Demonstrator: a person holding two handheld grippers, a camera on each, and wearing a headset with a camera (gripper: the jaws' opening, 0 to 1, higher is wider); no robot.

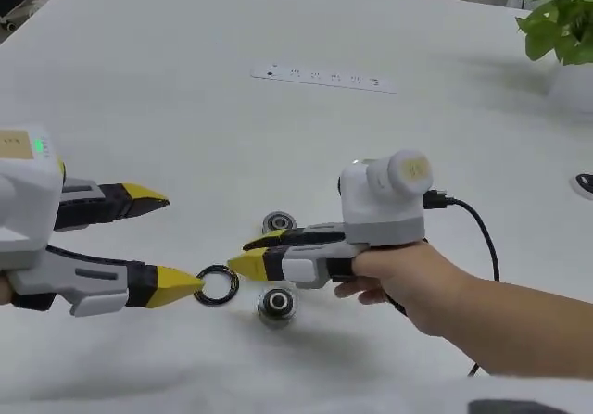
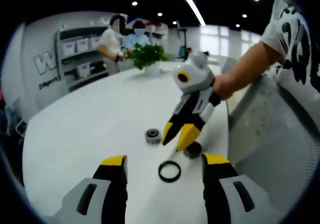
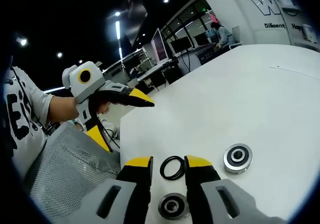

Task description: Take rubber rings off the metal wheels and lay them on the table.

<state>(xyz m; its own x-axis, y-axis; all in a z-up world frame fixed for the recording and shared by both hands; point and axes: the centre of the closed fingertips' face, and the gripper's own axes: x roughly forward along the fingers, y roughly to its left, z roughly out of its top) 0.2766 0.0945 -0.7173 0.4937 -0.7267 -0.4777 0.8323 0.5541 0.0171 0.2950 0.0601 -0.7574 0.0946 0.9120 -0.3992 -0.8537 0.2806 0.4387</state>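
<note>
While looking down across the white table point(image 1: 167, 62), takes in first its broad top, with a power strip point(image 1: 324, 76) lying flat far back and a leafy plant point(image 1: 561, 16) at the far right corner. Notes next the left gripper point(image 1: 171, 240) at the near left, with jaws spread wide and holding nothing. Meets the right gripper point(image 1: 243, 255) opposite, clasped in a hand point(image 1: 417, 280), with a black cable point(image 1: 477, 224) looping away behind it; has its jaws drawn to a narrow gap, empty, with yellow tips pointing toward the left gripper. Finds two wheels resting on the table, apart from each other: the far metal wheel point(image 1: 278, 221) just beyond the right gripper's jaws, the near metal wheel point(image 1: 276, 304) just on the near side of them. Cannot tell whether either wears a rubber band round its rim. Ends at the rubber ring point(image 1: 216, 285), lying flat and loose on the table between the two sets of tips, just beside the left gripper's lower tip and close to the right gripper's; sits, in both gripper views, straight ahead in the gap of each pair of jaws, gripped by neither.
</note>
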